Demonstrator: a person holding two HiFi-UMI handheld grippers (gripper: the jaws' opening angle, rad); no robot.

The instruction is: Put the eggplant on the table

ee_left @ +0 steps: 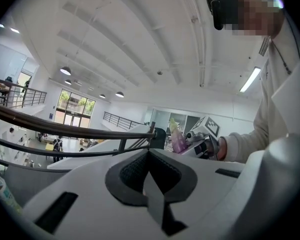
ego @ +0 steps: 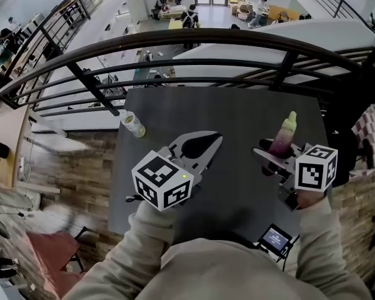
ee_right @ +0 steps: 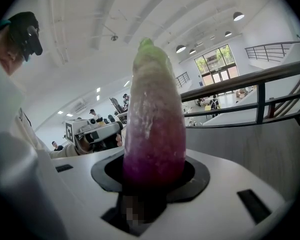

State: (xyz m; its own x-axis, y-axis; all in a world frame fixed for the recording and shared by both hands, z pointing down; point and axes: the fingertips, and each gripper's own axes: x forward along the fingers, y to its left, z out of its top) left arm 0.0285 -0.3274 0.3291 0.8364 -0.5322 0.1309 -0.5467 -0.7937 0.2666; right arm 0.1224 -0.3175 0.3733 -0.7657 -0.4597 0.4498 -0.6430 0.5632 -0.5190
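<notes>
The eggplant (ego: 282, 140), purple at its base and fading to pale green at the tip, stands upright in my right gripper (ego: 274, 152), above the right part of the dark grey table (ego: 237, 108). In the right gripper view the eggplant (ee_right: 155, 119) fills the middle, and the right gripper (ee_right: 155, 178) is shut on its purple base. My left gripper (ego: 216, 138) hovers over the table's middle, shut with nothing in it. In the left gripper view the left gripper (ee_left: 149, 152) has its tips together, and the eggplant (ee_left: 177, 138) shows beyond them to the right.
A pale plastic bottle (ego: 132, 124) lies near the table's far left corner. A dark curved railing (ego: 175, 41) runs just behind the table, with a lower floor beyond it. A small screen device (ego: 276, 237) sits below the table's near right edge.
</notes>
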